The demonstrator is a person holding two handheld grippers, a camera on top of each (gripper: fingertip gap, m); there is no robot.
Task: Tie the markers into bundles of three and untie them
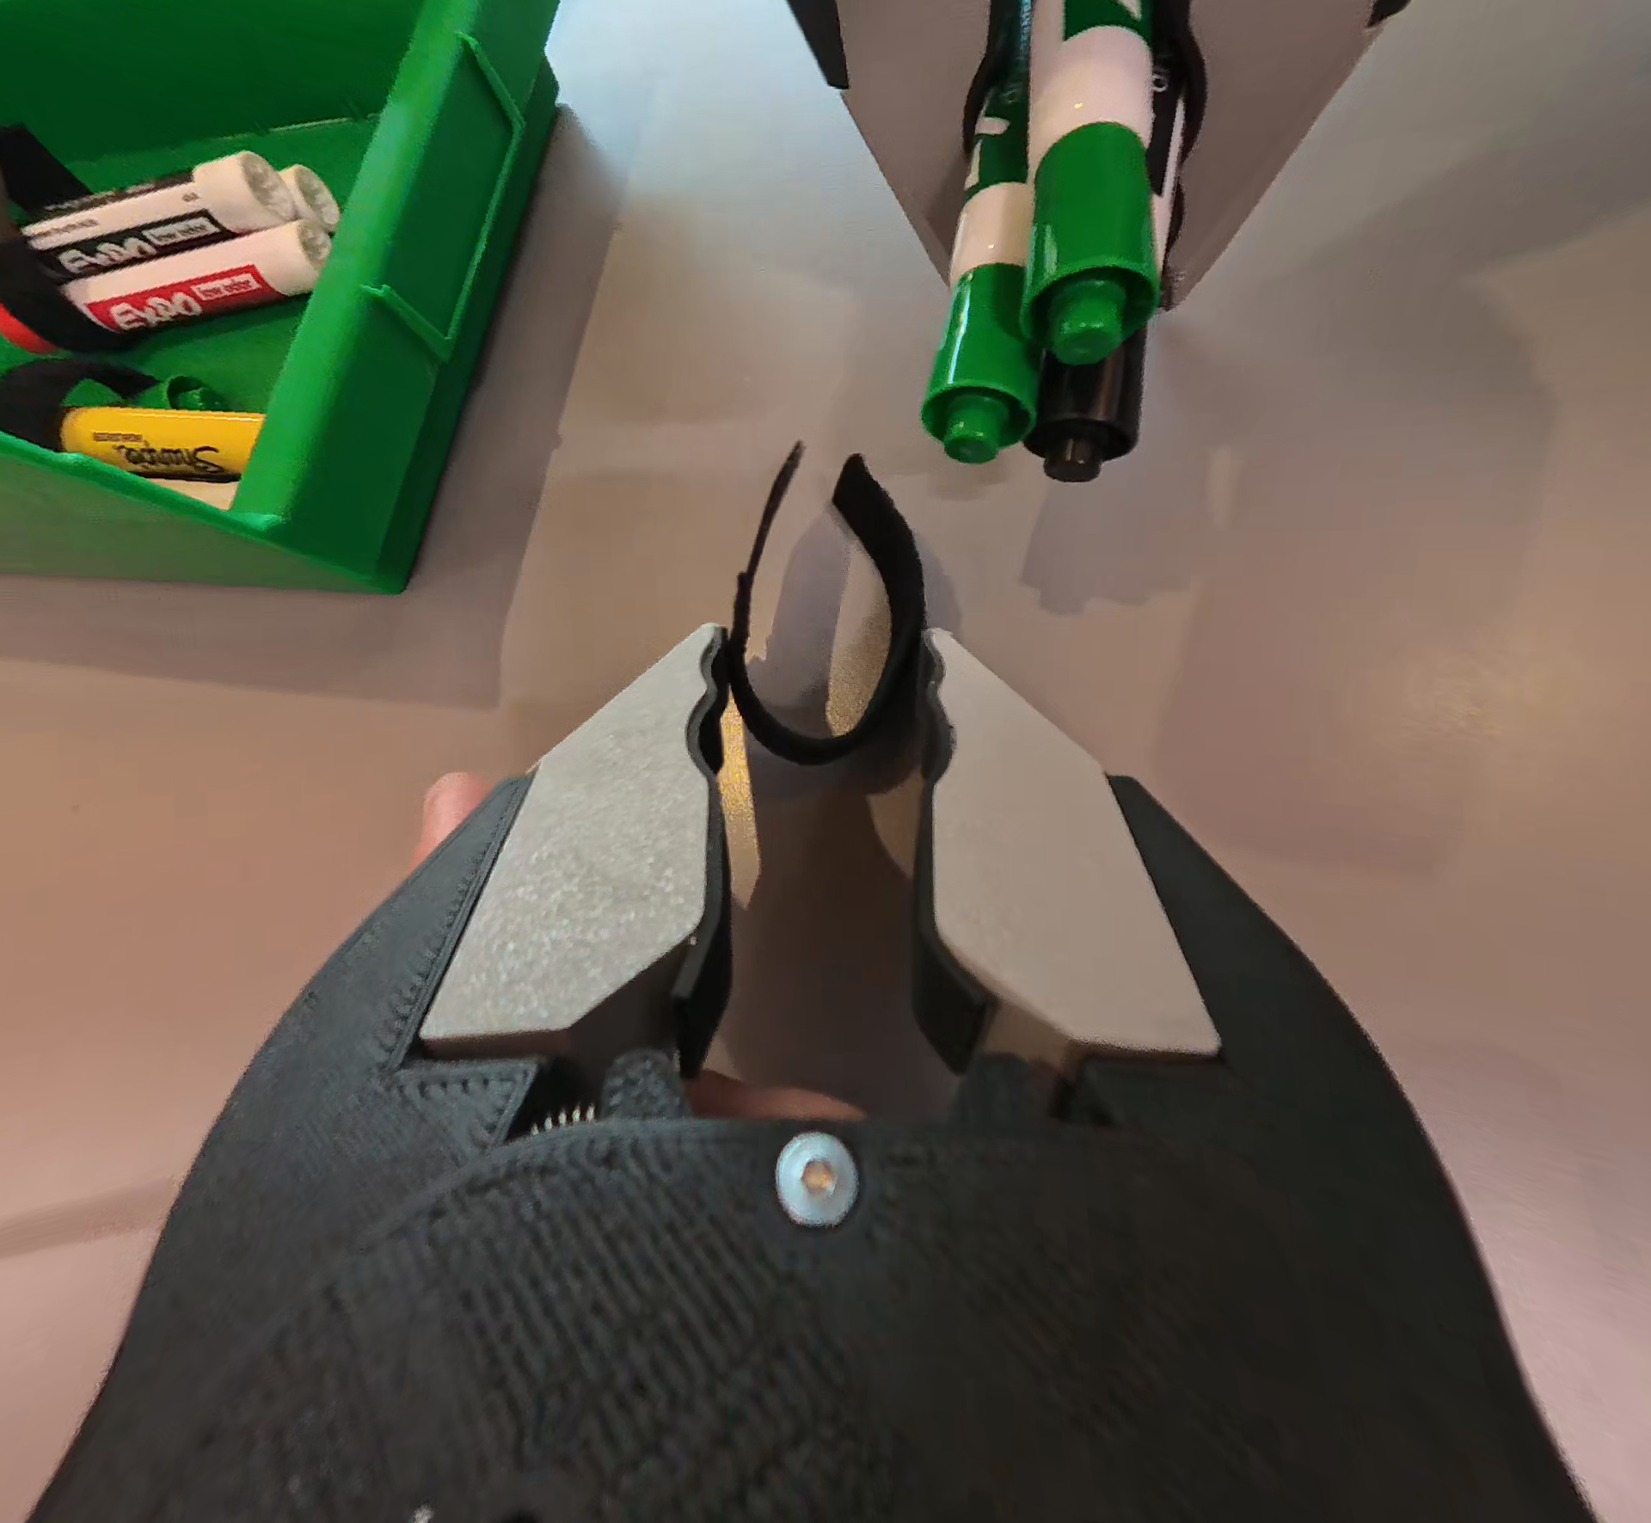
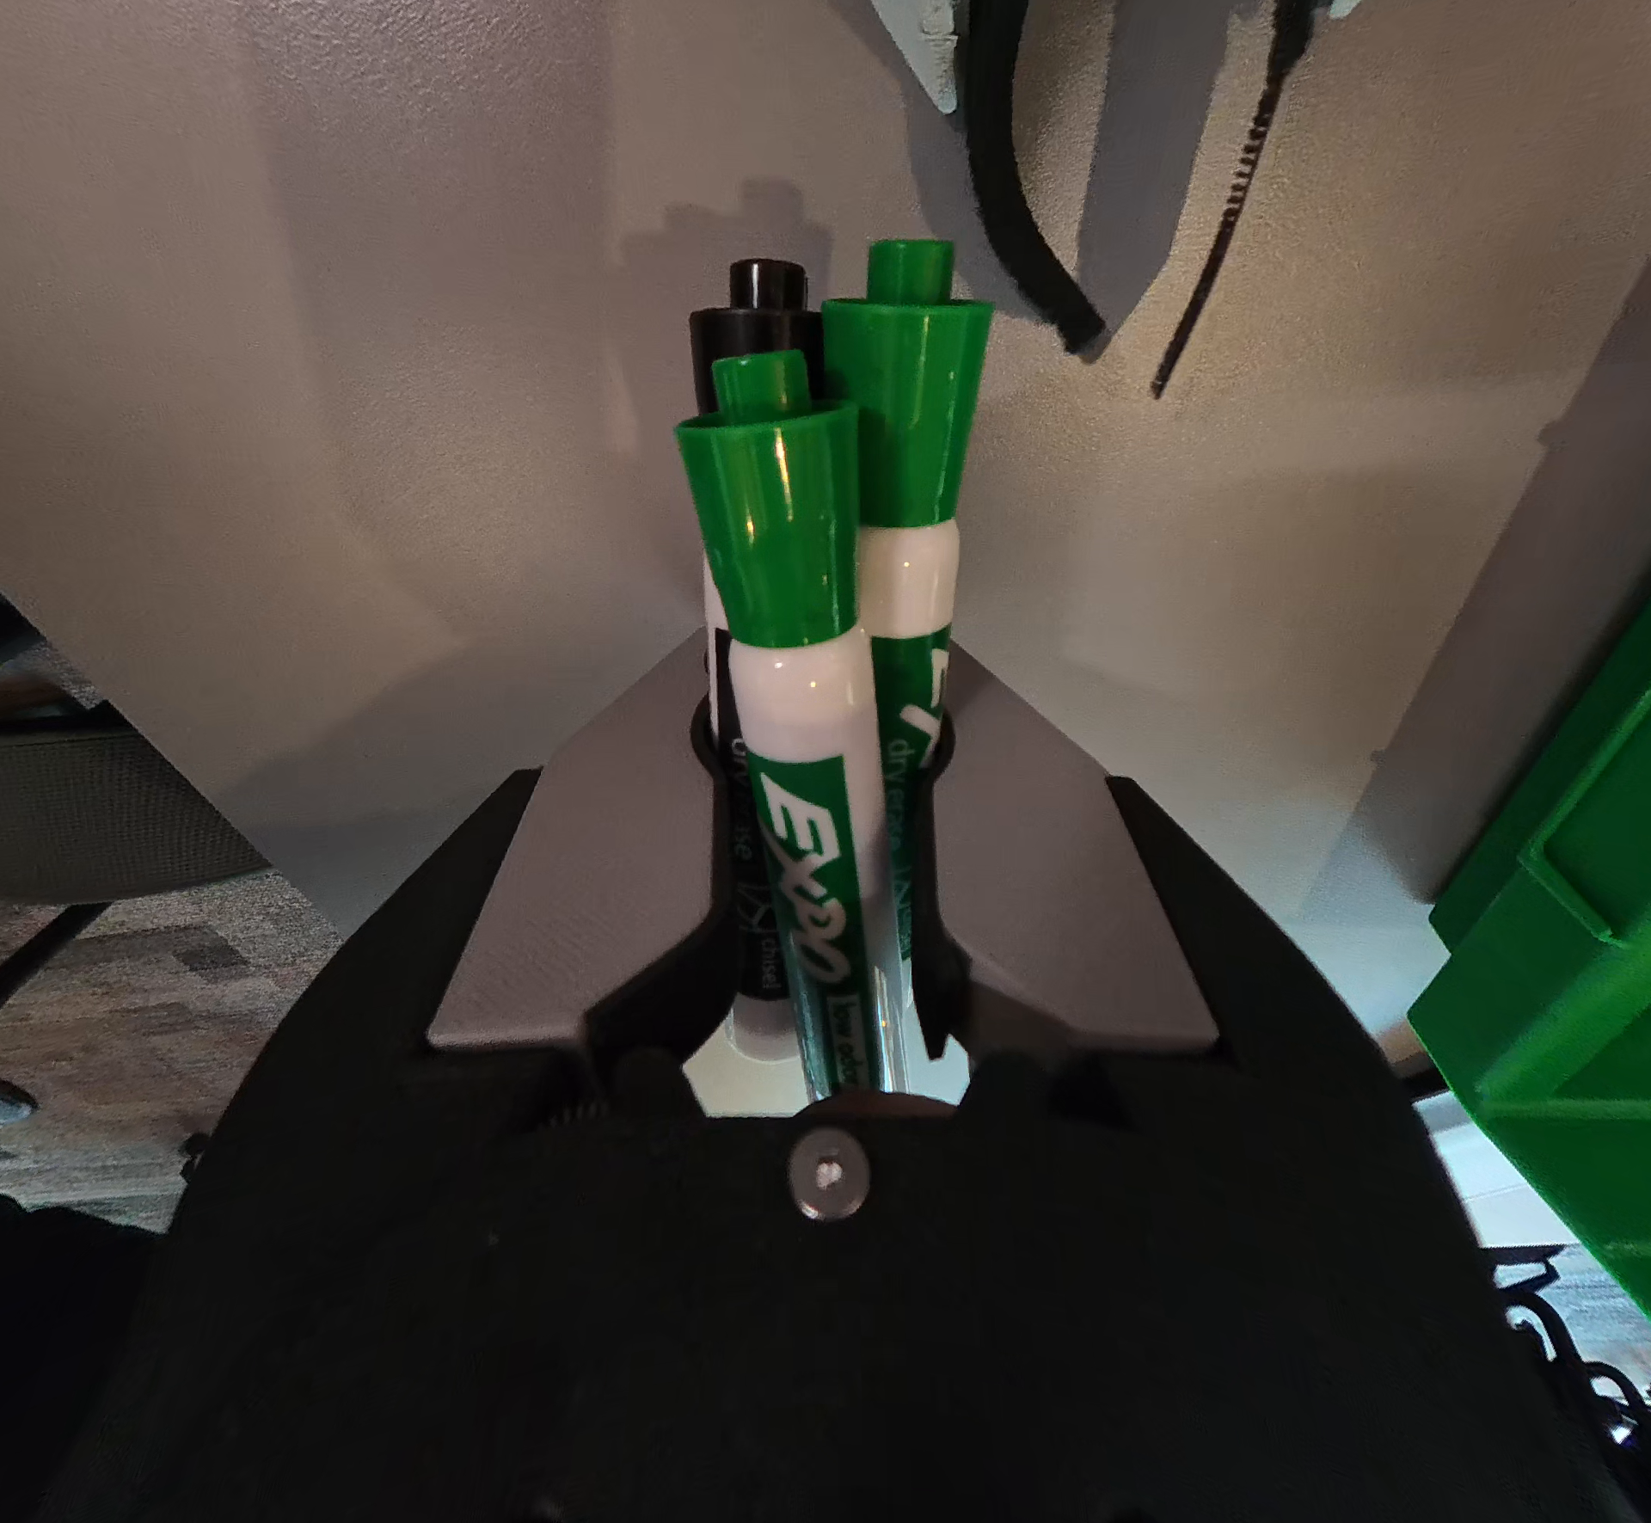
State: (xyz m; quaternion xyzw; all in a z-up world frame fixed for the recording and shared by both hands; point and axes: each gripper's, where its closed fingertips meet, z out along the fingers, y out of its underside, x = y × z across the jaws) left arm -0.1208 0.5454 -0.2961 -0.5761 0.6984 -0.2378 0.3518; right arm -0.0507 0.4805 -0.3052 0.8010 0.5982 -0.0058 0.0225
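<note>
My left tongs (image 1: 826, 694) grip a black strap (image 1: 880, 578): it is bent into a U between the 2 pads, both pads pressing on its sides, and its 2 free ends stick forward above the counter (image 1: 1340, 676). A fingertip (image 1: 447, 801) of my hand shows beside the left finger.

My right tongs (image 2: 822, 743) are clamped on 3 markers (image 2: 804, 604) held together as a bunch, caps pointing away from the camera: 2 with green caps in front, 1 black-capped (image 2: 759, 319) behind them. Both pads sit against the barrels (the rear ends run back into the tongs' throat).

In the left wrist view the bunch (image 1: 1063, 256) hangs just ahead and to the right of the strap's ends, near but apart from them.

Green bin (image 1: 402, 301) at upper left on the counter. Inside: more markers (image 1: 179, 256) with white barrels lying bundled in a black strap, and a yellow marker (image 1: 161, 444) nearer the front wall
</note>
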